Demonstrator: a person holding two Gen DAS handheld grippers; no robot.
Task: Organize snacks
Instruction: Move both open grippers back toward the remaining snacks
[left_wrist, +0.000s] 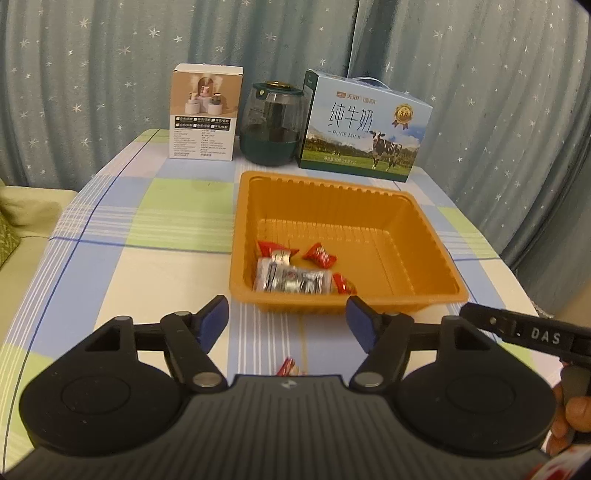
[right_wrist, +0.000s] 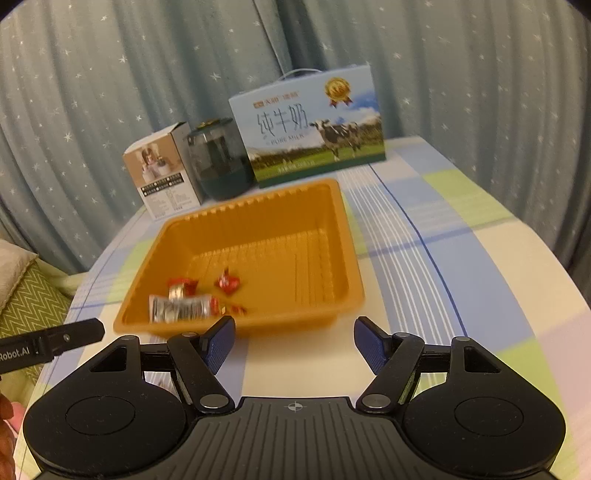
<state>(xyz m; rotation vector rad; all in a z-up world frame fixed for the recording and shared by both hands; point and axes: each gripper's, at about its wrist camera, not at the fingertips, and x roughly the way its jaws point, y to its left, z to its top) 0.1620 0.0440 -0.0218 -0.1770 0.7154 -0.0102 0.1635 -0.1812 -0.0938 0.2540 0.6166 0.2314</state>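
Snacks (left_wrist: 295, 275) sit in my tray's (left_wrist: 424, 295) near corner; one candy (left_wrist: 287, 366), I think, lies outside under my left gripper (left_wrist: 288, 325). Both grippers (right_wrist: 294, 341) gape, empty. Light, crinkly, slippery wrappers: pinch the twisted ends.

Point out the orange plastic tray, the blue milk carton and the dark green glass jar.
Orange plastic tray (left_wrist: 424, 236): left wrist view, right inner wall.
Blue milk carton (left_wrist: 364, 125): left wrist view, front face.
Dark green glass jar (left_wrist: 271, 122): left wrist view, glass body.

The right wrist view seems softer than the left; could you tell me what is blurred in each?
Right wrist view: motion blur smears the orange tray, snacks and milk box. Left wrist view: sharp, milk box lettering legible. Fisheye bends both.
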